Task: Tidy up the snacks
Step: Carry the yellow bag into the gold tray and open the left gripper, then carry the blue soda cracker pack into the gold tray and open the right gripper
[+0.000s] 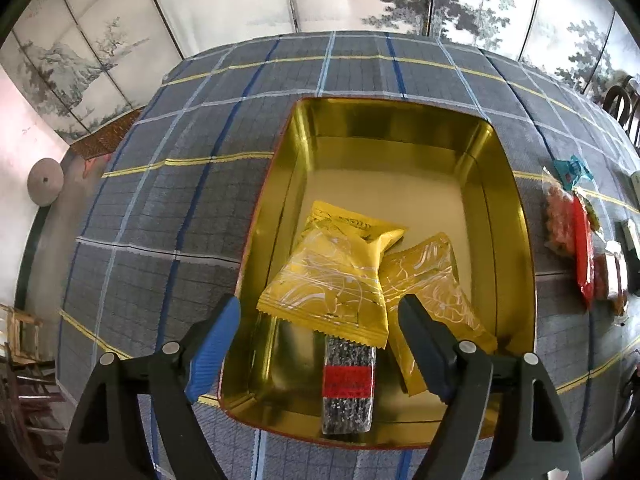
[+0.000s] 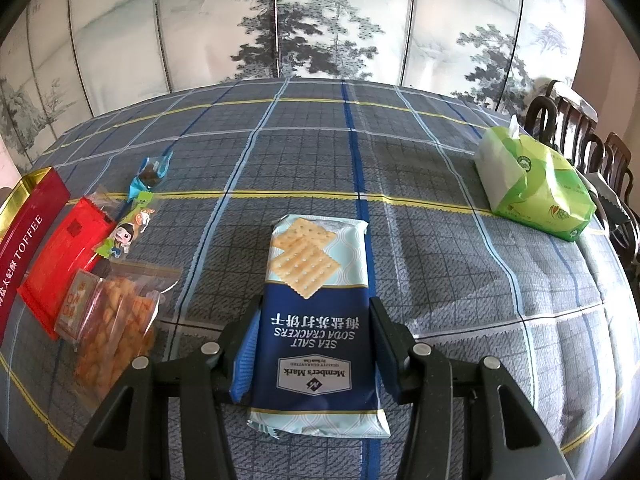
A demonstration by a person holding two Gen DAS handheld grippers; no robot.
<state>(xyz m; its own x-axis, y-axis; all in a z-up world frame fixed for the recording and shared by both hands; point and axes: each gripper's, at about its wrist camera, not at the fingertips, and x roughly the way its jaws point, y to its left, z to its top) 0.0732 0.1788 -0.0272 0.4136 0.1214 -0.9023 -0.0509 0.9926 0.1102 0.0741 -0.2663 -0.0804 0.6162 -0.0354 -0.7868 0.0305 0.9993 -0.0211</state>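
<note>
Cracker pack: held lengthwise between the right gripper fingers, long axis running away from the hand, far end over the checked cloth.
Right gripper: clamped on the pack's two long edges.
Tin: left of the pack; holds yellow packets and a dark bar.
Left gripper: released, over the tin, nothing between its fingers.
In the way: loose snacks lie between pack and tin.

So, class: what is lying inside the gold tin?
Inside the gold tin: two yellow packets and a dark speckled bar with a red band. The front packet covers the bar's far end and part of the other packet.
</note>
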